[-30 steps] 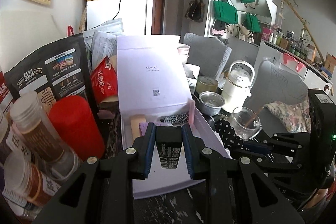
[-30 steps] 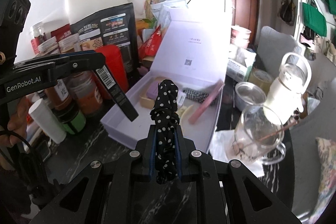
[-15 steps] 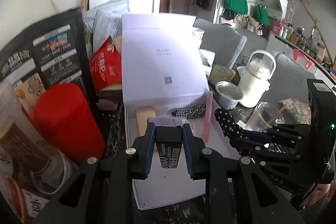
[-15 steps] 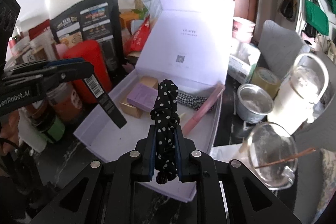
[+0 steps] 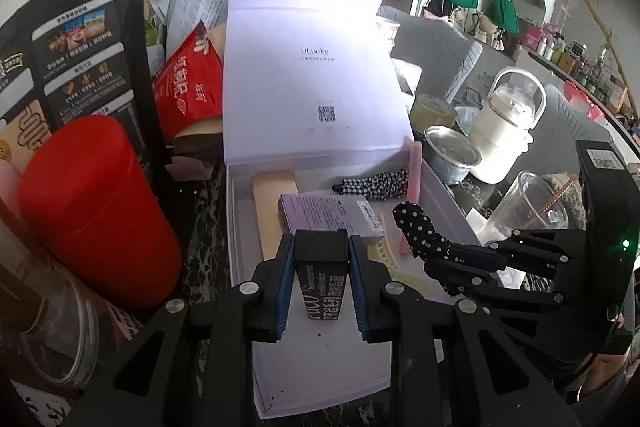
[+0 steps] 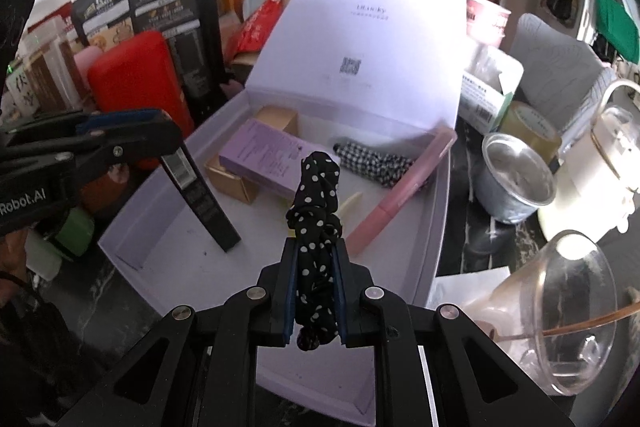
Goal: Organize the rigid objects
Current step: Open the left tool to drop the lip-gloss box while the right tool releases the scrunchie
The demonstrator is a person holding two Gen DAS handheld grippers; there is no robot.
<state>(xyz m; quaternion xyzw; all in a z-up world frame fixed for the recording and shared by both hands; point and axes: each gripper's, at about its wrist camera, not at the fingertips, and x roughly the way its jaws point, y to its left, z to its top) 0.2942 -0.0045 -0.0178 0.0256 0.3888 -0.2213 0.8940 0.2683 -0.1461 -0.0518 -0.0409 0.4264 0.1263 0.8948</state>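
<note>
two tongs, two loads over the open white box

we see our left gripper (image 5: 321, 259) clamped on a slim black rectangular box with white lettering (image 5: 320, 277), its lower end tilted down toward the floor of the white open-lidded cardboard box (image 6: 438, 195). our right gripper (image 6: 315, 289) is squeezed narrow on a black white-dotted fabric scrunchie (image 6: 316, 207), just beside it over the same box. inside lie a lilac carton (image 6: 264, 155), a gold carton (image 6: 232, 181), a checked fabric roll (image 6: 372, 163) and a pink tube (image 6: 404, 187). around it, on the dark marbled tabletop (image 6: 468, 247), crowd a red canister (image 5: 96, 207), a metal bowl (image 6: 516, 179) and a glass mug (image 6: 572, 311).
</note>
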